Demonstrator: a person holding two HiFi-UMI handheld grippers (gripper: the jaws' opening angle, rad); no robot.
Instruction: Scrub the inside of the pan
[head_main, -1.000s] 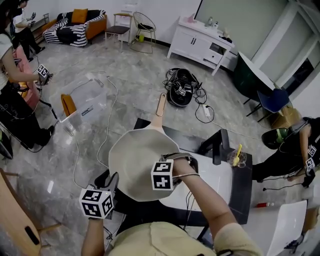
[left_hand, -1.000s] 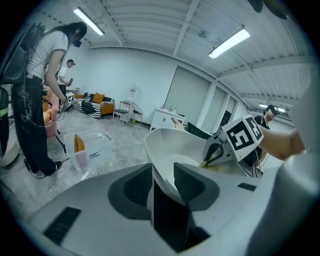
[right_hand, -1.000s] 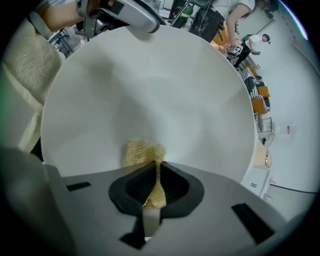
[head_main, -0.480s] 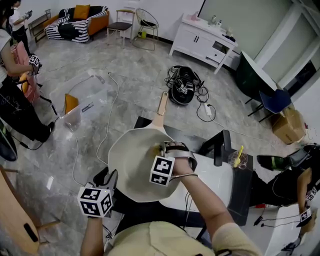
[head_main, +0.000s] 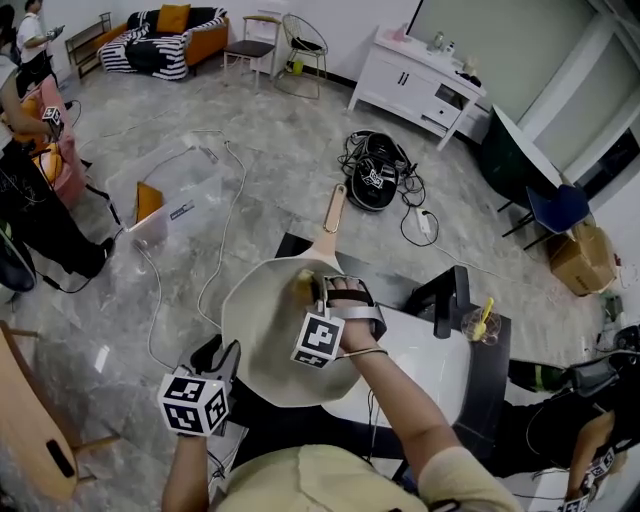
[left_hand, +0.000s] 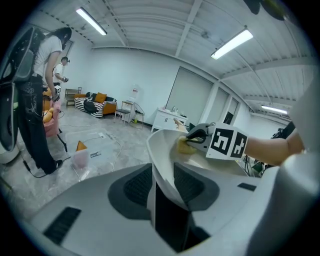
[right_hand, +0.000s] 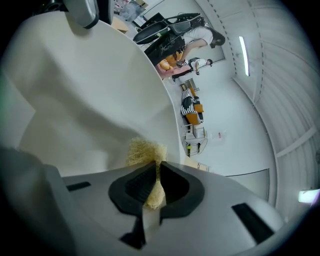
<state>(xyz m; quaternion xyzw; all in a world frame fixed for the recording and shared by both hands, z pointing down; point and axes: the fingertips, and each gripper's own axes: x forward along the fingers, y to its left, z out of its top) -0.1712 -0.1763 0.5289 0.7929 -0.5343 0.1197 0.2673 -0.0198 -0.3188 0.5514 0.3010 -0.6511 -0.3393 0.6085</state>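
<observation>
A cream pan (head_main: 262, 335) with a wooden handle (head_main: 331, 216) is held out over the table's near left corner. My left gripper (head_main: 226, 362) is shut on the pan's near rim; in the left gripper view the rim (left_hand: 161, 170) stands between the two pads. My right gripper (head_main: 316, 290) is shut on a yellow fibrous scrubber (head_main: 303, 283) and presses it on the pan's inner wall near the far rim, just below the handle. In the right gripper view the scrubber (right_hand: 145, 152) sticks out past the jaws onto the pan's pale surface (right_hand: 85, 95). The left gripper view shows the scrubber (left_hand: 185, 146) too.
A white-topped table (head_main: 435, 372) with a black frame lies under and right of the pan. A black stand (head_main: 447, 293) and a glass (head_main: 481, 322) holding something yellow sit at its far side. A clear box (head_main: 165, 200), cables and a black bag (head_main: 375, 180) lie on the floor. People stand at left (head_main: 25, 210).
My right gripper has carried the scrubber from the pan's right side up across the inside to the far rim near the handle, turning as it went. The left gripper and pan stayed put.
</observation>
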